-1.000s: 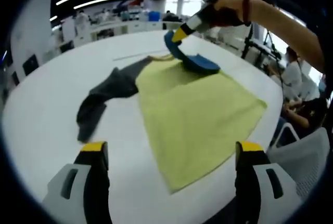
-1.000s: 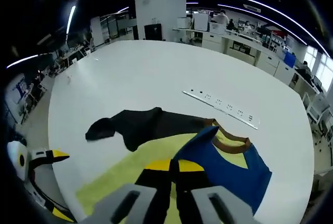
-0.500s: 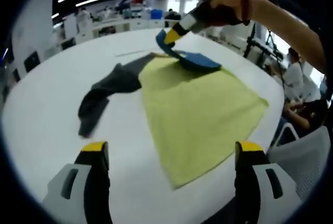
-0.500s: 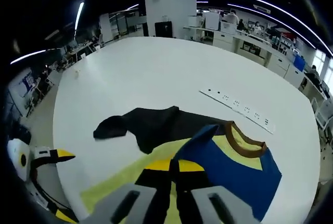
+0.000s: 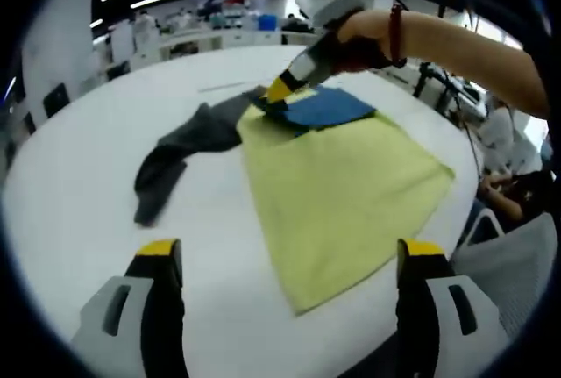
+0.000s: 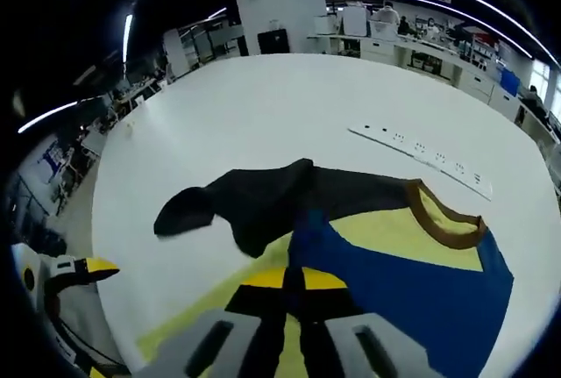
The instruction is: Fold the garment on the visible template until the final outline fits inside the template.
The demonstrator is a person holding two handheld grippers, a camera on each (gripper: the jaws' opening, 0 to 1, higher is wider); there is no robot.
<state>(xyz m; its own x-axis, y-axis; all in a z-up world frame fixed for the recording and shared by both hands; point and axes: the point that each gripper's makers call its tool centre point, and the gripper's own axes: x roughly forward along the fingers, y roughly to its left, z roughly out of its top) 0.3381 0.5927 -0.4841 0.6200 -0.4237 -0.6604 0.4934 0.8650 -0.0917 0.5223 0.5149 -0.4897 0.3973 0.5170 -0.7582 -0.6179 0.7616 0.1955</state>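
Note:
A garment lies spread on the white table [image 5: 79, 159], with a yellow body [image 5: 342, 185], a dark grey sleeve [image 5: 180, 154] stretched out to the left and a brown collar [image 6: 443, 224]. Its blue sleeve [image 5: 324, 108] is folded over the top of the yellow body. My right gripper [image 6: 294, 280] is shut on the edge of that blue sleeve [image 6: 412, 290], low over the cloth beside the grey sleeve [image 6: 263, 203]. In the left gripper view the right gripper [image 5: 276, 96] reaches in from above. My left gripper [image 5: 289, 251] hangs open over the garment's near edge, holding nothing.
A white power strip [image 6: 421, 154] lies on the table beyond the collar. A seated person [image 5: 495, 132] and a white chair [image 5: 508, 255] are close to the table's right edge. Desks and shelves stand far behind.
My right gripper has carried the blue sleeve down and across toward the grey sleeve. The sleeve, lifted before, now lies nearly flat on the yellow body. The left gripper stayed put.

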